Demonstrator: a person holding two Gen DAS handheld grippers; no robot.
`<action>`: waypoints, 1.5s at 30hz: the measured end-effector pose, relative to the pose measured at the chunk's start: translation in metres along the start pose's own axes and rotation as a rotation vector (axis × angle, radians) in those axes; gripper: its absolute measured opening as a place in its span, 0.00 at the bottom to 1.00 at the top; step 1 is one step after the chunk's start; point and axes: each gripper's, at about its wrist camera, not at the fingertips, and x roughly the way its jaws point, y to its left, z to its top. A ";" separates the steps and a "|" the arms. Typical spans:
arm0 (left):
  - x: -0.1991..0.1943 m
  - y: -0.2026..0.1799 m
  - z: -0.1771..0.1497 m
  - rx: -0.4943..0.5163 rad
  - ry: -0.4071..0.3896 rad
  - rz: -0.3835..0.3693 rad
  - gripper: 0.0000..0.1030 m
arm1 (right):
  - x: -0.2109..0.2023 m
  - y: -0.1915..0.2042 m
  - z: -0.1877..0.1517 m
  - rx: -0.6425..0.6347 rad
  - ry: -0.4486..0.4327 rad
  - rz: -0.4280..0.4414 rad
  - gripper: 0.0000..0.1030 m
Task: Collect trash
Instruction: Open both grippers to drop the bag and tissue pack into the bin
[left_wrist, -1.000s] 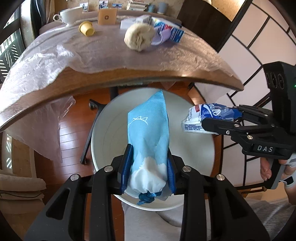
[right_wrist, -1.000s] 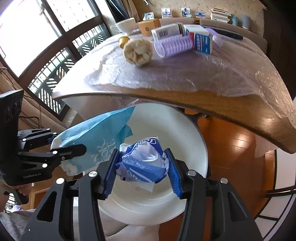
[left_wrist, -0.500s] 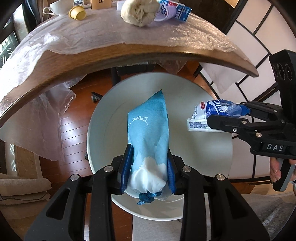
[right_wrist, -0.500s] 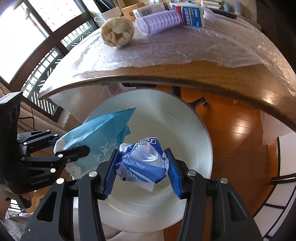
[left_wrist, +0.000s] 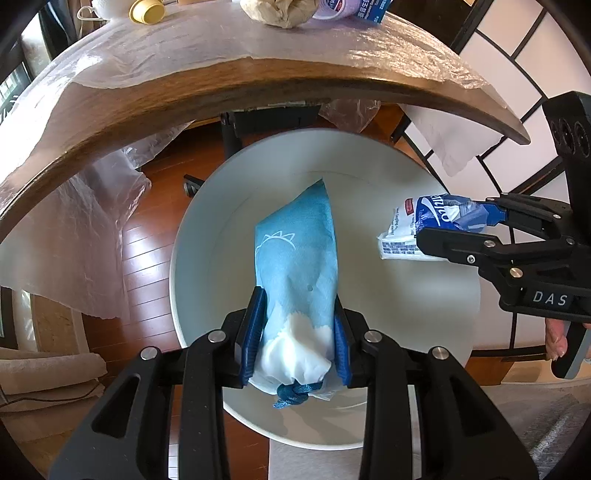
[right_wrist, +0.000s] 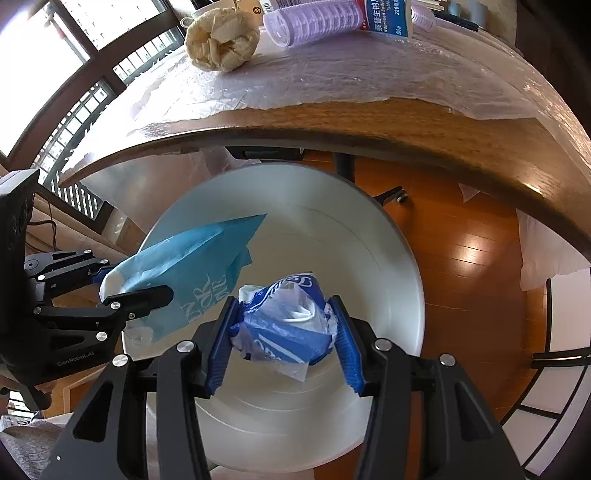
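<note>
Left gripper (left_wrist: 297, 332): clamped on light-blue paper bag (left_wrist: 297, 251), above white bin (left_wrist: 207, 236).
Right gripper (right_wrist: 282, 336): holding crumpled blue wrapper (right_wrist: 286, 321) over the bin.
Risk: light trash may cling to pads or drift past the rim near the surface edge (left_wrist: 258, 85).

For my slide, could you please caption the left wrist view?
Left hand-held gripper holds a light blue bag over the white bin.

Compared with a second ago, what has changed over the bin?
Both grippers have sunk toward the white bin, which looms larger while the table slides up the frame. Unchanged: left gripper clamps the light blue bag, right gripper the crumpled blue wrapper. Nothing released.
</note>
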 end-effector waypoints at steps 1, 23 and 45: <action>0.001 0.000 0.001 0.001 0.003 0.000 0.34 | 0.001 0.000 0.000 0.001 0.001 0.000 0.48; 0.018 -0.008 0.007 0.054 0.047 0.034 0.34 | 0.014 -0.007 0.003 0.024 0.034 -0.012 0.48; 0.028 -0.010 0.014 0.099 0.054 0.046 0.45 | 0.018 -0.005 0.001 0.028 0.036 -0.050 0.64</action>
